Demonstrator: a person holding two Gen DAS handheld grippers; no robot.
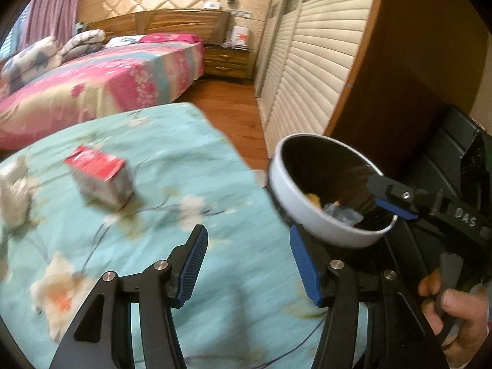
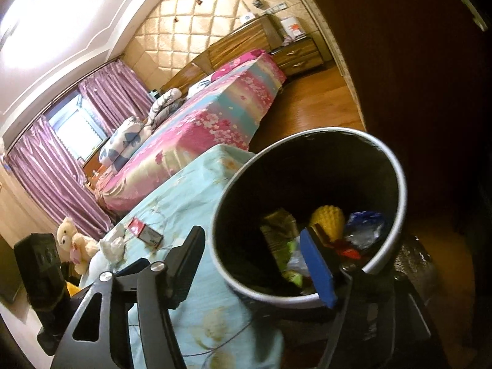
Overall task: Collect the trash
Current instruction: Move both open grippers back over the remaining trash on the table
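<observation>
Two pieces remain on the turquoise bedspread [image 1: 147,141]: red-and-white carton [image 1: 100,176], crumpled tissue [image 1: 13,196]; both grippers [image 1: 247,264] [image 2: 255,264] gape empty; soft cloth may snag, bin [image 2: 309,212] may tip.

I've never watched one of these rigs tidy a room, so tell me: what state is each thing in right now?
Left gripper: open, empty, over the cloth.
Right gripper: open, nothing held, jaws either side of the bin's near rim.
Bin: open-topped, partly filled with wrappers.
Carton: lying on the cloth, not yet collected.
Tissue: crumpled, on the cloth near the carton.
Cloth: spread out, wrinkled.
</observation>
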